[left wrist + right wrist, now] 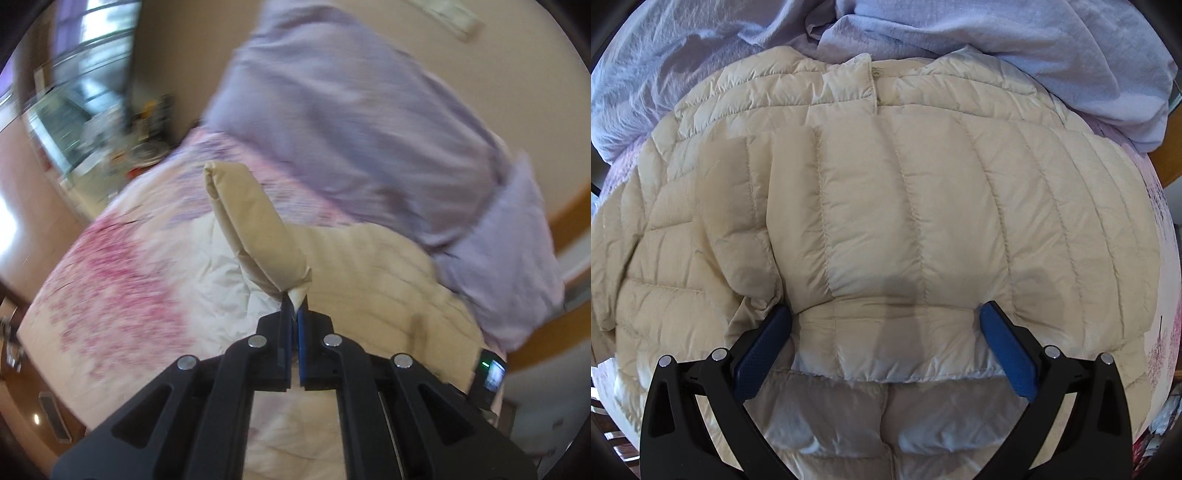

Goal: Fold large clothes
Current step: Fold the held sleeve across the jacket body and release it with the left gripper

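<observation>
There was one cream puffer jacket (886,206), one lavender blanket (997,40) bunched just beyond the jacket's collar, one pink-flowered bedspread (110,266) under the jacket, and two grippers: left (294,306), right (884,332).

This looks like a bedroom in a home. A big bed (122,266) wears a cover with pink flowers, and a soft purple blanket (1015,33) lies bunched on it. A blurry window (99,40), maybe, lets in daylight.
</observation>
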`<state>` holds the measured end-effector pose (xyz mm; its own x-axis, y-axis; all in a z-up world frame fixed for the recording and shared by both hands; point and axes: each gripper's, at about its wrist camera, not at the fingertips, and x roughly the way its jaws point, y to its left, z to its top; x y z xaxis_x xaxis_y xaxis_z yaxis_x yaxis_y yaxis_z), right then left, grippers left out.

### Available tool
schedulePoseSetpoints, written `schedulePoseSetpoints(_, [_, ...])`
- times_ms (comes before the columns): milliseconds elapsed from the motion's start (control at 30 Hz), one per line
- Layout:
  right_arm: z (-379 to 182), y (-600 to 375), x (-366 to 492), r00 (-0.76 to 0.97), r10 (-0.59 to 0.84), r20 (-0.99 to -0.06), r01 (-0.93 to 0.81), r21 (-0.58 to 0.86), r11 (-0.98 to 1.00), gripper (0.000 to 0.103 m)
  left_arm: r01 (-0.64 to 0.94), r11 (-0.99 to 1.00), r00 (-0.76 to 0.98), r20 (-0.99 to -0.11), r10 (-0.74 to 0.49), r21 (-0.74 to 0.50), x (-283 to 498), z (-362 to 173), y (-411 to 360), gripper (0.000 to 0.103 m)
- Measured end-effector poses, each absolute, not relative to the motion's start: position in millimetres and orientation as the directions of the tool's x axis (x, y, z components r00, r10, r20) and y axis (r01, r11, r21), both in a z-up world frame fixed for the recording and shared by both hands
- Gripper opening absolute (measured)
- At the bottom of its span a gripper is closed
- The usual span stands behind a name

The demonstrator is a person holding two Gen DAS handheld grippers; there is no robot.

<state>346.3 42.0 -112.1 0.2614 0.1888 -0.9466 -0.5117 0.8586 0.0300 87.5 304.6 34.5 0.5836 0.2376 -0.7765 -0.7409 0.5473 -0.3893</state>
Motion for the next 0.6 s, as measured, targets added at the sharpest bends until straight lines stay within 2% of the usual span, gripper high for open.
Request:
schedulePoseSetpoints(200, [-91, 19, 347, 0.269, 0.240, -0.933, -0.483, 0.085, 0.871, 0.102, -0.608, 0.695, 0.635, -0.761, 0.134, -0.384, 162, 47, 244, 0.002])
schedulePoseSetpoints(600, [-81, -61, 355, 0.353, 0.193, -0.916, -0.402, 0.038, 0.915, 0.102, -0.413, 0.837, 0.611, -0.791, -0.039, -0.360, 262, 22, 143, 0.003])
